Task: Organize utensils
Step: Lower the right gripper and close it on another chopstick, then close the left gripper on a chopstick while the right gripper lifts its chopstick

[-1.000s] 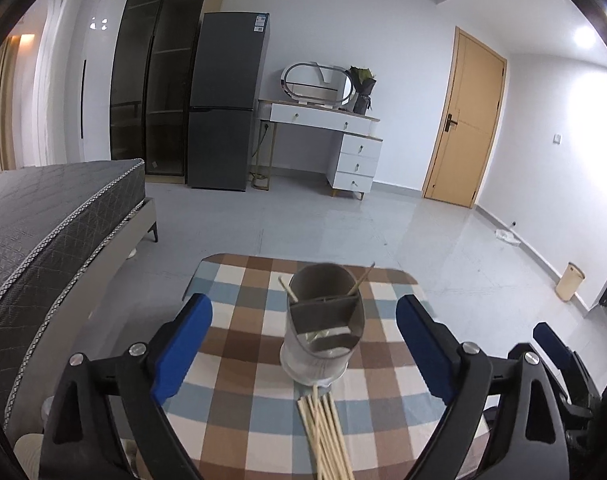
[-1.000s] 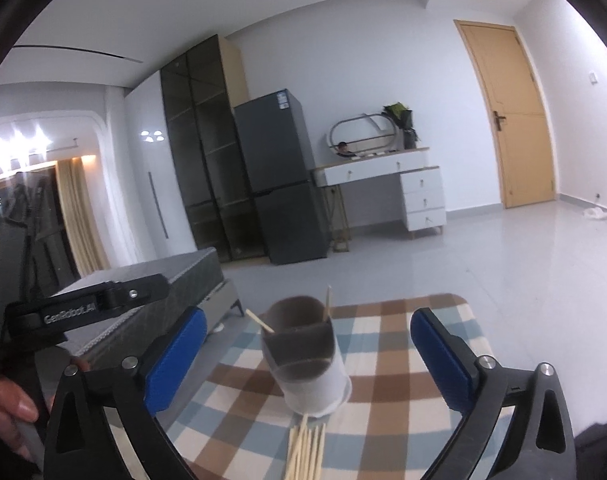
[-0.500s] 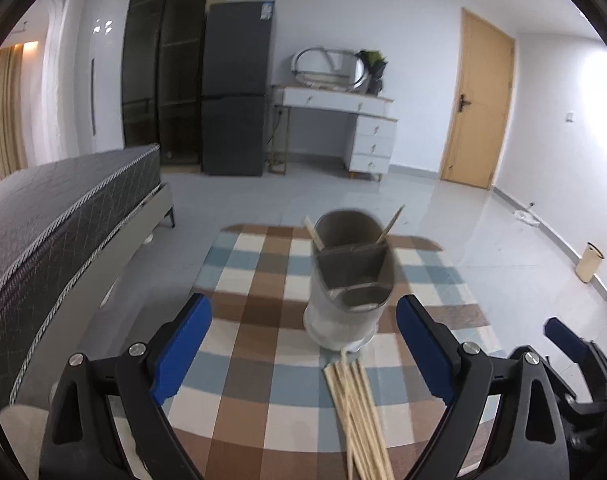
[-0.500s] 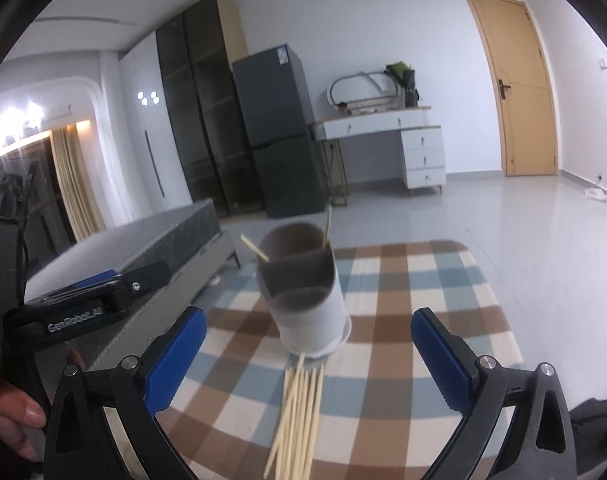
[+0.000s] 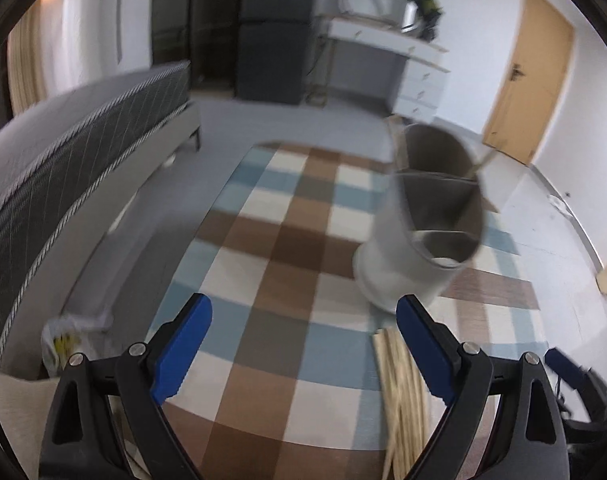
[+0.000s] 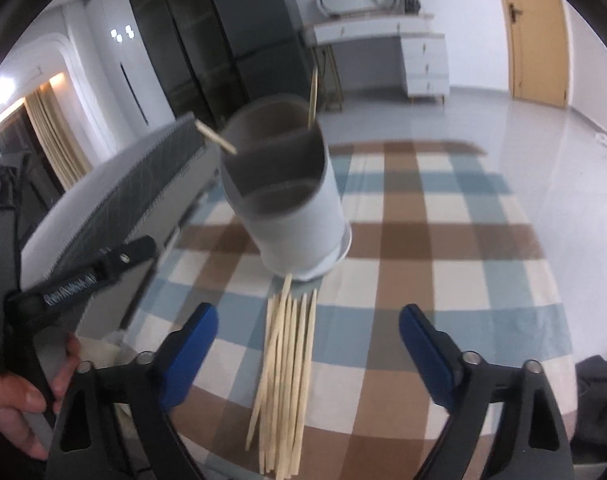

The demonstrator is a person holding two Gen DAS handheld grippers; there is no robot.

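Note:
A grey divided utensil holder (image 6: 287, 200) stands on a checked tablecloth (image 6: 443, 240), with two wooden chopsticks (image 6: 313, 96) sticking out of its far compartment. Several loose chopsticks (image 6: 285, 376) lie in a bundle in front of it. My right gripper (image 6: 308, 322) hovers above that bundle with wide jaws that are closing and nothing between them. In the left wrist view the holder (image 5: 427, 220) sits to the right and the bundle (image 5: 401, 396) lies by the right finger. My left gripper (image 5: 303, 320) is open over bare cloth.
A grey bed (image 5: 63, 148) runs along the table's left side. A person's hand (image 6: 19, 396) holds the left gripper's handle at the lower left of the right wrist view. A fridge (image 6: 259, 28), a white dresser (image 6: 419, 56) and a wooden door (image 6: 539, 32) stand at the back.
Both grippers have dropped toward the table and tilted down. The holder and chopstick bundle now look larger and closer. In the left view the holder has slid to the right.

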